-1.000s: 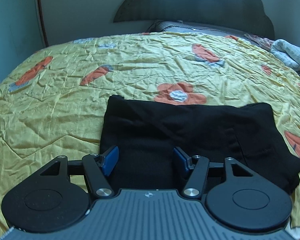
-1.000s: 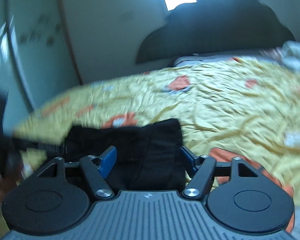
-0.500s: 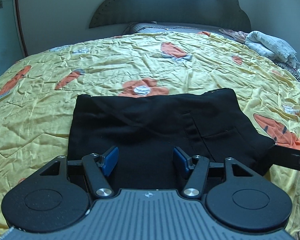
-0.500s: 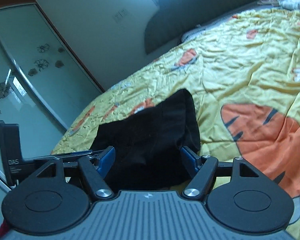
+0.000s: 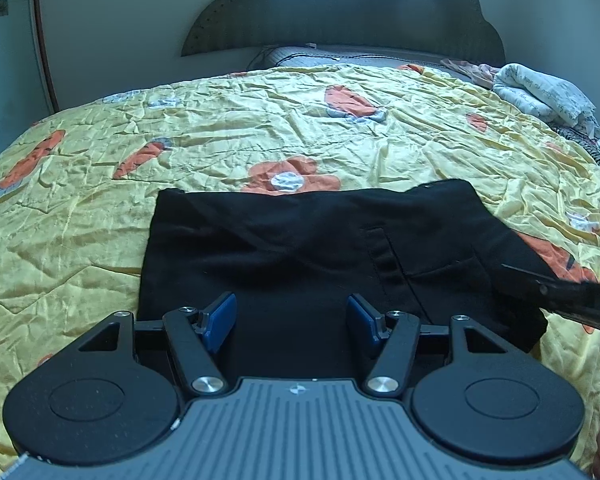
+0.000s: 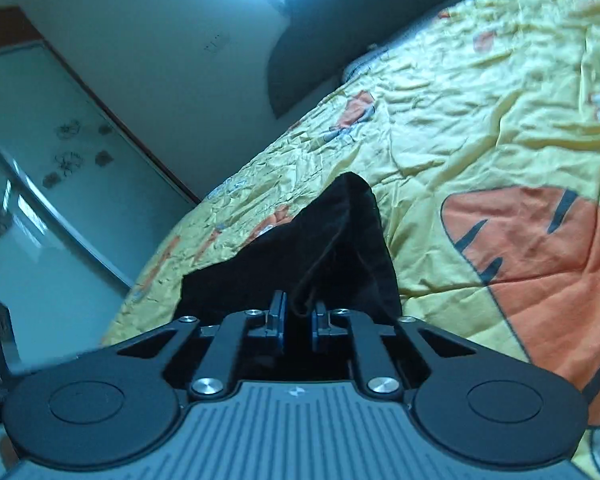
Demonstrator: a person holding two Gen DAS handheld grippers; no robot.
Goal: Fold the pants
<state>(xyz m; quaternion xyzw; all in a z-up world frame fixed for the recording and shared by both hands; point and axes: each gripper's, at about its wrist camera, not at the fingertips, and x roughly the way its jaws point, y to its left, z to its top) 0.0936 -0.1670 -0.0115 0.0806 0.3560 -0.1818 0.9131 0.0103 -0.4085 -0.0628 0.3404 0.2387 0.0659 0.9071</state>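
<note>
The black pants [image 5: 300, 240] lie folded into a wide rectangle on the yellow flowered bedspread [image 5: 260, 136]. My left gripper [image 5: 291, 320] is open, its blue pads hovering over the near edge of the pants. In the right wrist view my right gripper [image 6: 299, 320] is shut on the right near edge of the pants [image 6: 320, 248], and the cloth rises to a peak ahead of the pads. The right gripper also shows as a dark bar at the right edge of the left wrist view [image 5: 560, 296].
A dark headboard [image 5: 340, 12] stands at the far end of the bed. A bundle of pale clothes [image 5: 540, 92] lies at the far right. A glass wardrobe door [image 6: 40, 200] with flower stickers is on the left.
My right gripper has closed on the right near edge of the pants; it was open half a second ago. My left gripper has stayed open over the pants' near edge.
</note>
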